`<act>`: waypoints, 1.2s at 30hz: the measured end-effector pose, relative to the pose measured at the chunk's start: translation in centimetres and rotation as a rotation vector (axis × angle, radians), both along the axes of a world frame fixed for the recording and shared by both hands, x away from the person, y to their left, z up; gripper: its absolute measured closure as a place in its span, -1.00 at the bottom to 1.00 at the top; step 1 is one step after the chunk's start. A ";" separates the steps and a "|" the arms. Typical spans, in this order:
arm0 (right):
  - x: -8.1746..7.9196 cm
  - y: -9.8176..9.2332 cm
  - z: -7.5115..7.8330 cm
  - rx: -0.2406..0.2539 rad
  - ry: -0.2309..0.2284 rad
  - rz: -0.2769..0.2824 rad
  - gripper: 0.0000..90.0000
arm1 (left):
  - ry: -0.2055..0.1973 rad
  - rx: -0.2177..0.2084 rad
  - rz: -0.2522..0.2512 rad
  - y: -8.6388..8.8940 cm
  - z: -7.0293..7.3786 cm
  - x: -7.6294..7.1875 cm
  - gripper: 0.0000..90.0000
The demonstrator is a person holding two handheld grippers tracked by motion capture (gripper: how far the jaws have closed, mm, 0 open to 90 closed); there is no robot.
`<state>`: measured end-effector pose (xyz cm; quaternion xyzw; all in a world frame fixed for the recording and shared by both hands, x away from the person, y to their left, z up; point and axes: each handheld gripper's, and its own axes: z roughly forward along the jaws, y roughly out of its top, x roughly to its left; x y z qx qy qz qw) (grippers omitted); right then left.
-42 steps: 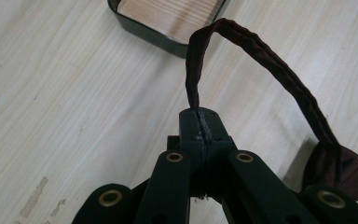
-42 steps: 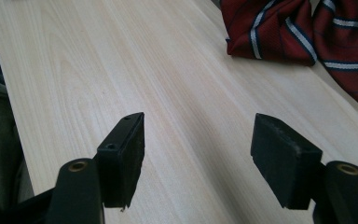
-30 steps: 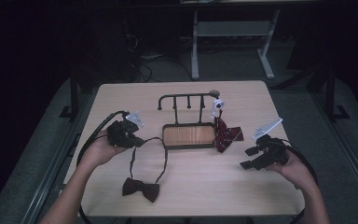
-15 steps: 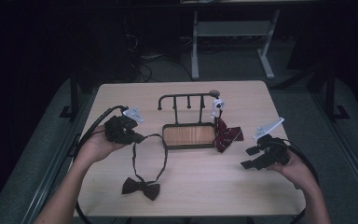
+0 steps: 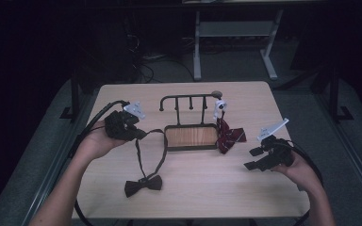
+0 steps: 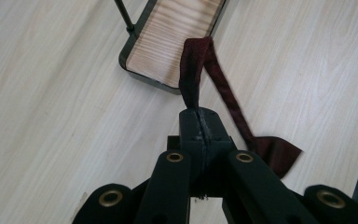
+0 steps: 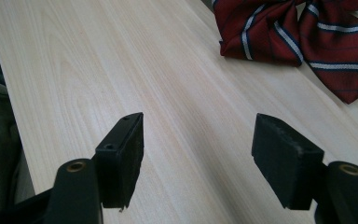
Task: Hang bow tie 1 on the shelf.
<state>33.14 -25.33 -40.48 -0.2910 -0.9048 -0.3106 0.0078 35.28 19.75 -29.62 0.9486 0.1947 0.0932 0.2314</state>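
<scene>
dark maroon bow tie (image 5: 143, 185), red striped tie (image 5: 229, 135)

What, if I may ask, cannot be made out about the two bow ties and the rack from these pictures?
- Dark bow tie, left gripper view: its knot half sits behind the left gripper, which is shut on the strap.
- Striped bow tie, right gripper view: cut off by the top and right edges.
- Striped tie's attachment to the rack, high view: too small; the white clip covers it.
- Rack's hooks, left gripper view: cut off by the top edge.
</scene>
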 end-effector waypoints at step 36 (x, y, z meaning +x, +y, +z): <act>0.2 -0.3 -0.3 0.007 0.006 0.002 -0.24 | -0.023 0.015 -0.004 -1.5 2.8 1.8 1.00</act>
